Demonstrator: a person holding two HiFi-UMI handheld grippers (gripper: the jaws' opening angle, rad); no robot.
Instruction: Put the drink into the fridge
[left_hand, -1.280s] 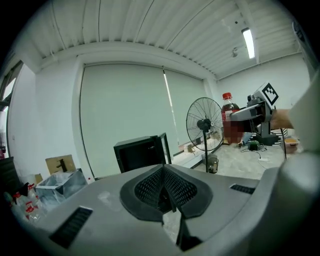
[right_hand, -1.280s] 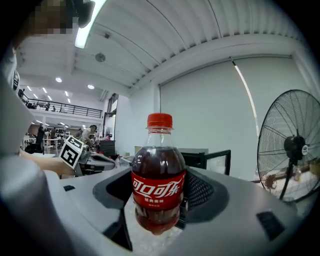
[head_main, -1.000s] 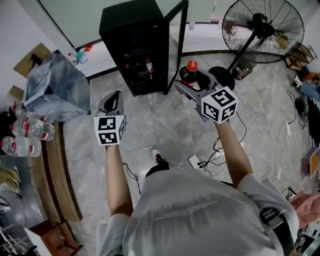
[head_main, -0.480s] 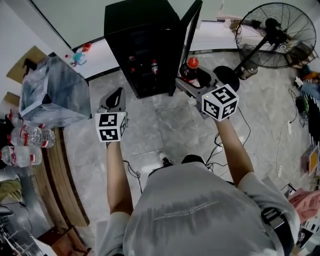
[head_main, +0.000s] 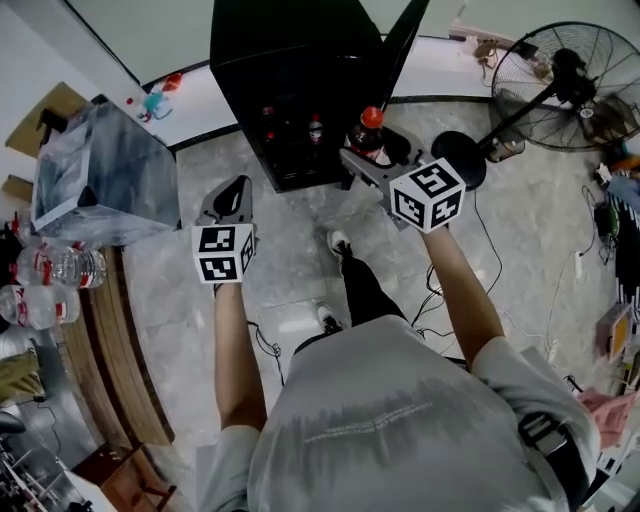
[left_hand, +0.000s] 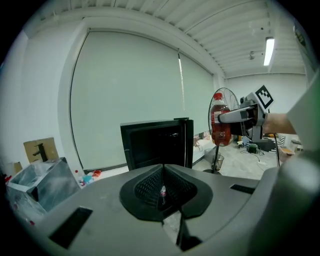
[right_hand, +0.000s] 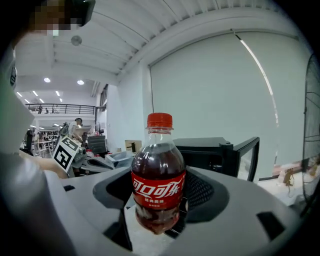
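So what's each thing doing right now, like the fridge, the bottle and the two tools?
fridge: door swung open
cola bottle: upright, red cap on, gripped by the right tool
right tool: shut on the cola bottle
left tool: shut, holding nothing
fan: standing upright on the floor

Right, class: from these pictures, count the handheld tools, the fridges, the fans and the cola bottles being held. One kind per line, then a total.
Tools: 2, the left tool and the right tool
Fridge: 1
Fan: 1
Held cola bottle: 1
Total: 5
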